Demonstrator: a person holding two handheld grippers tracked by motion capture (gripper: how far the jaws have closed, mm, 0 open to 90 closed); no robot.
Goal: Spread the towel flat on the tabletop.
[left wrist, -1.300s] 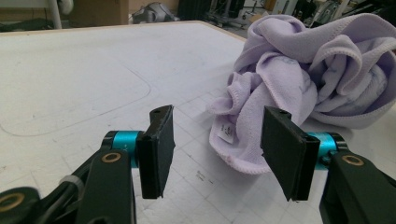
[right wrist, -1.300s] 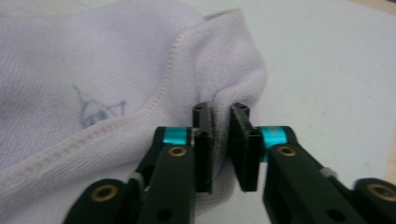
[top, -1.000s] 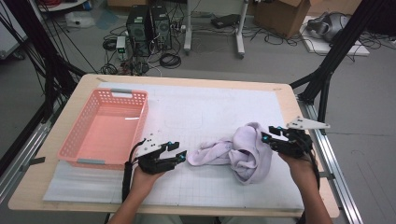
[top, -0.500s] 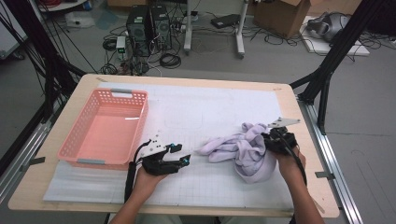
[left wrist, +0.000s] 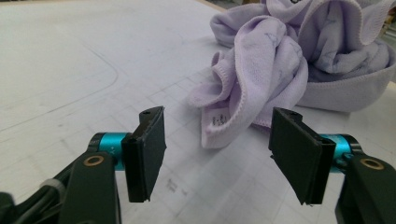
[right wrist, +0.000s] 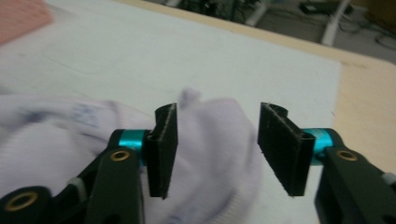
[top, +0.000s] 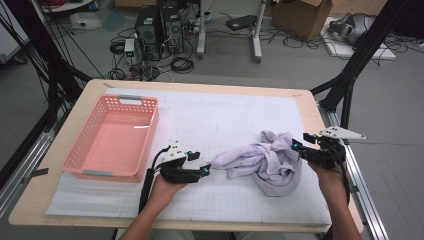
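Crosswise, crumpled towel (top: pixel 267 160) lies left-right between left gripper (top: pixel 204 171), right gripper (top: pixel 298 148); both jaws open

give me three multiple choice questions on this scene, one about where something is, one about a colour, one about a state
1. Where does the basket stand on the table?
A. at its left side
B. at its right side
C. on top of the towel

2. What colour is the towel?
A. dark green
B. pale purple
C. bright orange

3. How do the jaws of the left gripper stand?
A. shut on the towel
B. shut on nothing
C. open, with the towel's corner just ahead

Answers:
1. A, as the high view shows it left of the towel.
2. B, as both the high view and the left gripper view show lilac cloth.
3. C, as the left gripper view shows a wide gap between the jaws.
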